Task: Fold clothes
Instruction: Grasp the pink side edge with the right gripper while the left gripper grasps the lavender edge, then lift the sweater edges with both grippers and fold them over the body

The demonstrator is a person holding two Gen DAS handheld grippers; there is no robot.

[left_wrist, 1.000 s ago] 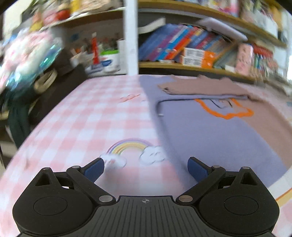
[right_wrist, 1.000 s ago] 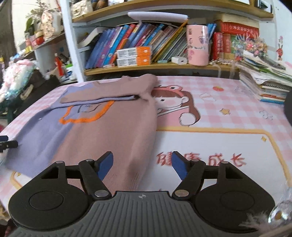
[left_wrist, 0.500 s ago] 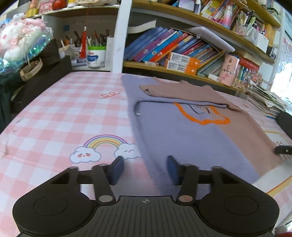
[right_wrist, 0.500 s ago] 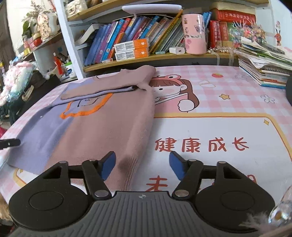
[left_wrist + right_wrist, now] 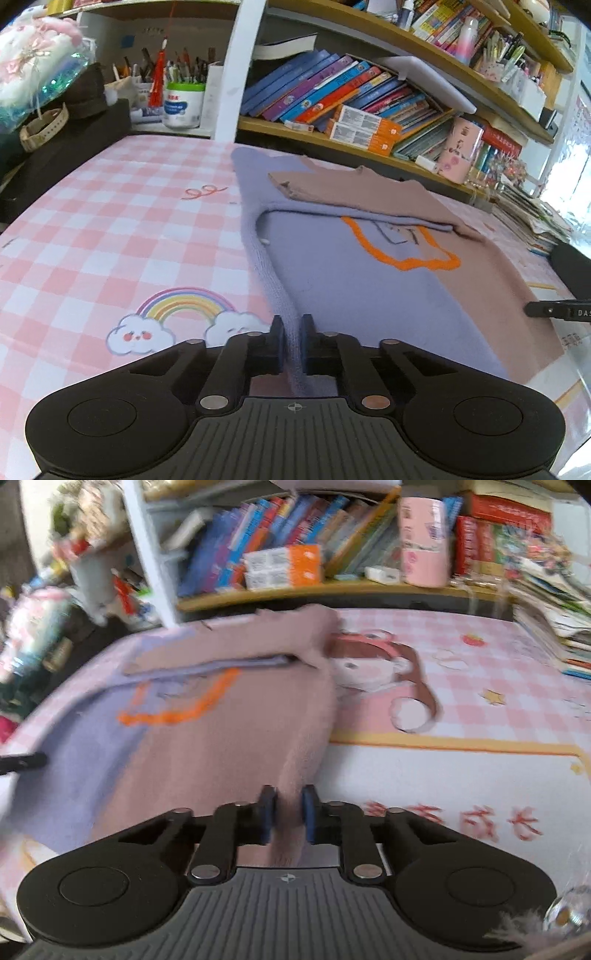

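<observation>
- On the bench [image 5: 92,206], the sweater [image 5: 354,273] lies flat, stretching away from both grippers toward the far edge.
- Left gripper [image 5: 292,341] pinches its purple near corner; right gripper [image 5: 287,812] pinches the pink one.

A child's room at home: crammed bookshelves [image 5: 369,99] behind a pink cartoon-print table [image 5: 110,229].

I'm getting both wrist cameras sitting low and close over the near table edge [image 5: 85,229], facing the far bookshelf [image 5: 354,110]; the left one is looking from the sweater's [image 5: 354,280] left, the right one from its right, both sharing it.
</observation>
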